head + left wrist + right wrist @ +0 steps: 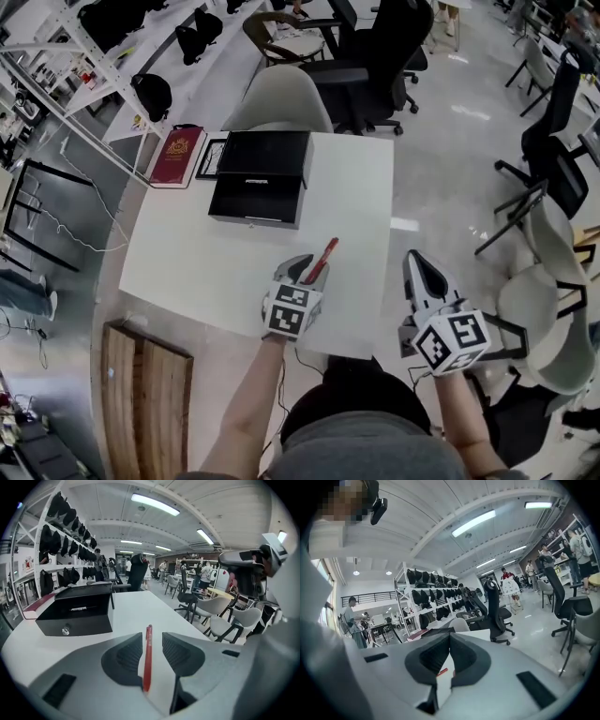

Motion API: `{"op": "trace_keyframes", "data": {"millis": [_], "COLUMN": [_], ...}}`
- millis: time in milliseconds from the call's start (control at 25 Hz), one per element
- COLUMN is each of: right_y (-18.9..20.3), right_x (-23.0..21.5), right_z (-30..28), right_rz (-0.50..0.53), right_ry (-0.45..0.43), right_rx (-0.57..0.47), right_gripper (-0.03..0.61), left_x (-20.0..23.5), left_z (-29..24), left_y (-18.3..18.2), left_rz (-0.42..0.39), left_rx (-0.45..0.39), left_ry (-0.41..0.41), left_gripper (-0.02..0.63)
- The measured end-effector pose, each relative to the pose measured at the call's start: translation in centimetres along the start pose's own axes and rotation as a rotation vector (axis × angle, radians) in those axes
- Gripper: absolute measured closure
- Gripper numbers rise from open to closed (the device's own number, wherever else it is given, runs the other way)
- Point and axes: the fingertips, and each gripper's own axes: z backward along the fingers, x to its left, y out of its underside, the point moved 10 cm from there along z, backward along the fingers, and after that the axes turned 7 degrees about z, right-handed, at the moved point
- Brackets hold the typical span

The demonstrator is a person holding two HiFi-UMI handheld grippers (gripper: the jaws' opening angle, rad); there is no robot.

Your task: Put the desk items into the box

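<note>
A red pen (322, 259) lies near the front edge of the white table (187, 262). My left gripper (302, 267) is down at the table around it. In the left gripper view the pen (148, 660) runs between the jaws of the left gripper (152, 637), close against the left one, with a bare strip of table showing beside the right one. The black box (258, 197) stands with its lid up at the far side of the table, also seen as the box (77, 616). My right gripper (424, 264) hangs off the table's right edge, and its tips (449, 637) meet with nothing between them.
A dark red book (176, 155) and a small black frame (211, 157) lie left of the box. A pale chair (281, 98) stands behind the table, and more chairs (553, 319) stand at the right. A wooden bench (145, 403) sits at the near left.
</note>
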Motion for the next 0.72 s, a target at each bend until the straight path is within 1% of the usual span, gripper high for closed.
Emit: {"op": "trace_keyframes", "data": {"millis": [240,440,720], "right_y": [0.0,0.1,0.1], "right_x": [-0.9,-1.5,-2.1], "right_z": [-0.9,-1.4,-2.1], "right_rz": [-0.013,-0.02,-0.026], "right_ry": [0.006,0.007,0.007], "right_rx": [0.007,0.016,0.028], "right_gripper": [0.574,0.574,0.574], "left_x": [0.3,0.4,0.7], "left_z": [-1.7,-2.5,-3.5], "left_y": [0.0,0.1,0.1], "left_rz": [-0.016,-0.011,-0.01], "left_rx": [0.06,0.137,0.206], "left_ry": [0.005,0.009,0.0], "left_gripper": [0.483,0.483,0.485]}}
